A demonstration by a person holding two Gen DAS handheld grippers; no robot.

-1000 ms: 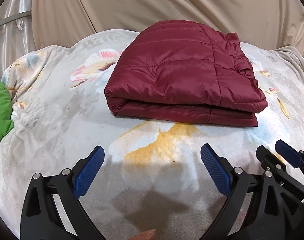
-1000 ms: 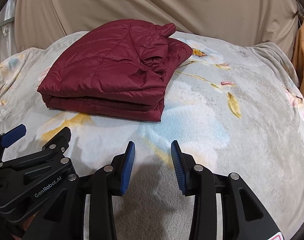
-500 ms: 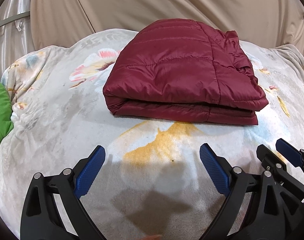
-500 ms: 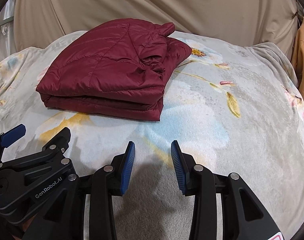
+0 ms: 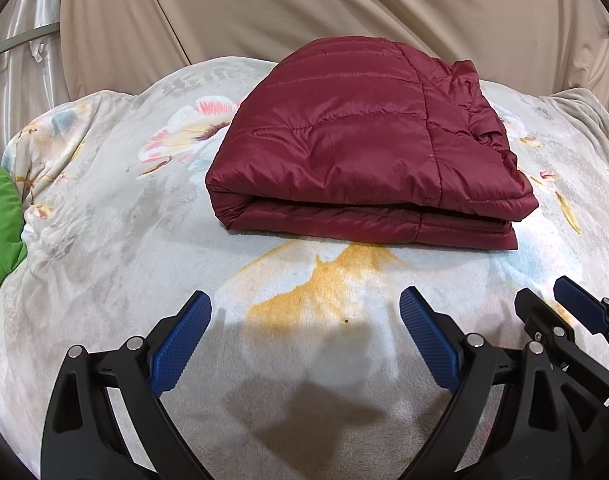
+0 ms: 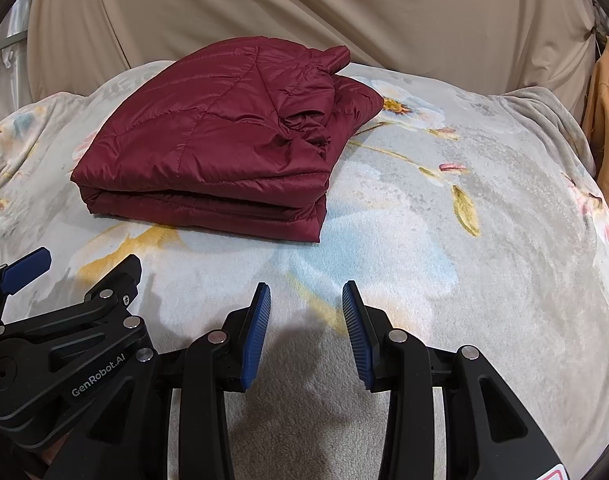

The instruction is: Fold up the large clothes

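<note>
A dark red quilted jacket [image 5: 364, 144] lies folded in a flat stack on the floral blanket [image 5: 104, 240]; it also shows in the right wrist view [image 6: 216, 148], left of centre. My left gripper [image 5: 304, 308] is wide open and empty, hovering over the blanket in front of the jacket's near edge. My right gripper [image 6: 306, 296] is open a little less wide, empty, and sits to the right of the left one, short of the jacket's near right corner. Neither gripper touches the jacket.
A green cloth [image 5: 0, 224] lies at the blanket's left edge. A beige curtain [image 5: 304, 8] hangs behind the bed. An orange garment [image 6: 606, 128] hangs at the far right. The blanket [image 6: 484, 260] stretches bare to the right of the jacket.
Both views have shifted only slightly, with the jacket sitting a touch higher and further left in frame. Both grippers stay open and empty.
</note>
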